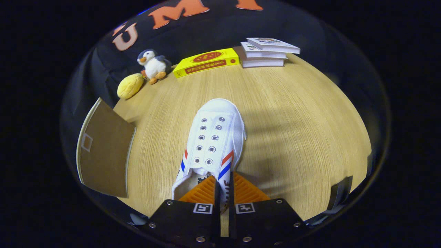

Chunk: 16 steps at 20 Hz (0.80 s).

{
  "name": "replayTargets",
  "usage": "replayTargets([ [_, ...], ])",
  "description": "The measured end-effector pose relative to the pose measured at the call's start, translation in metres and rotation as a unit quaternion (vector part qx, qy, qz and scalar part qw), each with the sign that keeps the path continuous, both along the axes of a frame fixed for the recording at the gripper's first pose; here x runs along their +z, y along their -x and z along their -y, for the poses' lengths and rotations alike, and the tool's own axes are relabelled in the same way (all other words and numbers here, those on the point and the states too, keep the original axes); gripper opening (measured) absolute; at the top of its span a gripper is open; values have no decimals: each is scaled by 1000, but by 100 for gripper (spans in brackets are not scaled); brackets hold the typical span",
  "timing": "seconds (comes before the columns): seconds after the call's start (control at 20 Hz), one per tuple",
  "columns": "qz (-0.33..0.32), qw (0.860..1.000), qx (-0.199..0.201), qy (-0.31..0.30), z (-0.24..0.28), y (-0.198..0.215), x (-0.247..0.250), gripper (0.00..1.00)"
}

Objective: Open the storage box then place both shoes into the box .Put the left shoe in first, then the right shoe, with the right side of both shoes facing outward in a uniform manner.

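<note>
Your gripper [224, 193] has its two fingers pinched nearly together on the side wall of the white shoe [214, 144], right by the red and blue stripes, so it's clamped on the shoe's collar edge. The shoe points straight away from the fingers, toe ahead, over the wooden table [293, 131]. Off to the left of your fingers sits a brown flap [103, 155], looks like the storage box lid. Farther out on the left there's a yellow squishy bun [130, 86] and a penguin plush [154, 65]. Beyond the shoe's toe lies a yellow box [206, 62], with a stack of books [267, 51] just to its right.
</note>
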<state>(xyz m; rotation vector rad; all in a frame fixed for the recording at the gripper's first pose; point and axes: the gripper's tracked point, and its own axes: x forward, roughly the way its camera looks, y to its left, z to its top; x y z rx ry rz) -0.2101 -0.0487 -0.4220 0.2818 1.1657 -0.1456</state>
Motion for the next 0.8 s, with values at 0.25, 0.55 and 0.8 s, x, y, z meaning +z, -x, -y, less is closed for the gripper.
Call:
replayTargets([
  [0.25, 12, 999, -30, -18, 2, -18, 24, 2],
  [0.55, 64, 996, -51, -46, -15, -53, 61, 1],
  [0.8, 99, 994, -27, -28, -29, -77, 115, 1],
])
